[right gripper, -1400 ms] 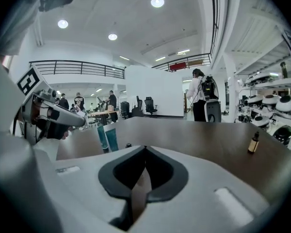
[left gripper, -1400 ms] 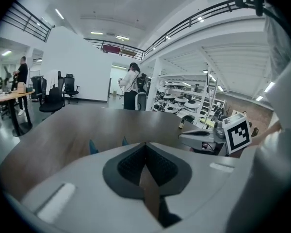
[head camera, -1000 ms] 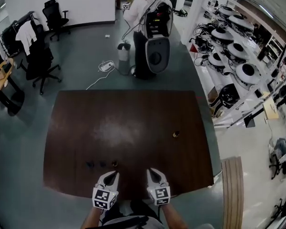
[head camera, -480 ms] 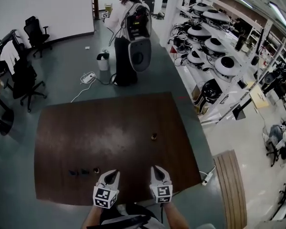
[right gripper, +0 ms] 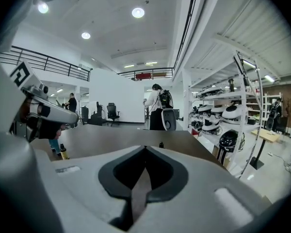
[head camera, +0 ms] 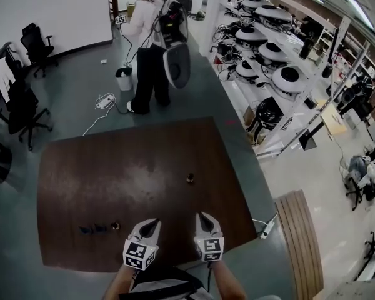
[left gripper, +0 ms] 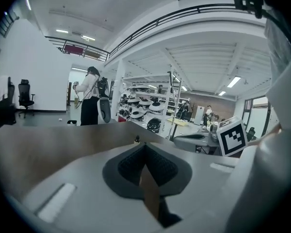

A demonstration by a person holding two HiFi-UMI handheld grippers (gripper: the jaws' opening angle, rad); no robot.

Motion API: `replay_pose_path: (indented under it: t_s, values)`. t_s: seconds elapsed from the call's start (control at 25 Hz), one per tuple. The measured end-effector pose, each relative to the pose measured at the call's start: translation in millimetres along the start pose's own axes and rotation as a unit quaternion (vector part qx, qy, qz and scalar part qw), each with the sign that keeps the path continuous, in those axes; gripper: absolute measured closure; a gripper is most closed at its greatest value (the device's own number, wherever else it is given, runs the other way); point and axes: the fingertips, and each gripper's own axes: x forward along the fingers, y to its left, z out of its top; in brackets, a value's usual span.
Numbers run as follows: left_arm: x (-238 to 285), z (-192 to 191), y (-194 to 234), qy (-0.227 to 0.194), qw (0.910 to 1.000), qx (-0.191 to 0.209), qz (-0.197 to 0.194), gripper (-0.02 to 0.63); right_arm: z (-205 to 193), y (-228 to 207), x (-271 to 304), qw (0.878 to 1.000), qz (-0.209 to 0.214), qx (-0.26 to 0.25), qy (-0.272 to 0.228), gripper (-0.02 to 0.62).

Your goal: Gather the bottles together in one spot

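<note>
lone bottle (head camera: 190, 178): upright on the brown table (head camera: 100, 161), a little right of centre, well apart from the other bottles. in the left gripper view the lone bottle (left gripper: 137, 139) shows just past the jaw tips at 12 o'clock. in the right gripper view it sits slightly toward 1 o'clock.

other three bottles: a tight row by the table's near-left edge, about 8 o'clock from the lone bottle. amber bottle (head camera: 115, 225) is at the row's right end. two dark bottles (head camera: 92, 229) stand just beside it at 9 o'clock; cannot tell if they touch.

left gripper (head camera: 152, 222): over the near edge, at 3 o'clock of the amber bottle, near it but apart. jaws pressed together, nothing between them.

right gripper (head camera: 203, 216): at 3 o'clock of the left one, a gap between the two. jaws pressed together, nothing held. both grippers point to 12 o'clock, and the lone bottle lies ahead between their lines.

surroundings:
- a person (head camera: 151, 42) stands on the floor beyond the far edge at 12 o'clock, back turned.
- a white bin (head camera: 124, 79) stands just beside the person.
- office chairs (head camera: 32, 42) are at 10 o'clock.
- shelving with round white units (head camera: 269, 55) is at 1 to 2 o'clock.
- a slatted wooden bench (head camera: 298, 242) is off the table's right side at 4 o'clock.
</note>
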Motion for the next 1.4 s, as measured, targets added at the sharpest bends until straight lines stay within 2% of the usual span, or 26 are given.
replay_pose_path:
  t_s: [0.16,0.36,0.76,1.16,1.4]
  values:
    - [22.1,5.7,2.6,0.002,1.0,0.004,-0.007,0.605,1.5,-14.9,12.2,1.0,-0.007,0.0,0.0,0.594]
    - [46.3,-1.8,15.1,0.011,0.9999,-0.008,0.002,0.604,-3.9,-29.9,29.0,1.0,-0.005,0.002,0.006,0.594]
    - [90.6,-22.8,38.0,0.05,0.9975,-0.041,0.028,0.604,-22.8,-52.2,74.0,0.998,0.035,-0.006,0.049,0.594]
    - [108.7,-45.8,53.5,0.08,0.9935,-0.064,0.048,0.604,-38.3,-46.0,110.3,0.995,0.079,-0.004,0.065,0.594]
    - [115.0,-50.0,55.6,0.087,0.992,-0.072,0.055,0.604,-42.0,-50.8,120.1,0.994,0.085,0.002,0.062,0.594]
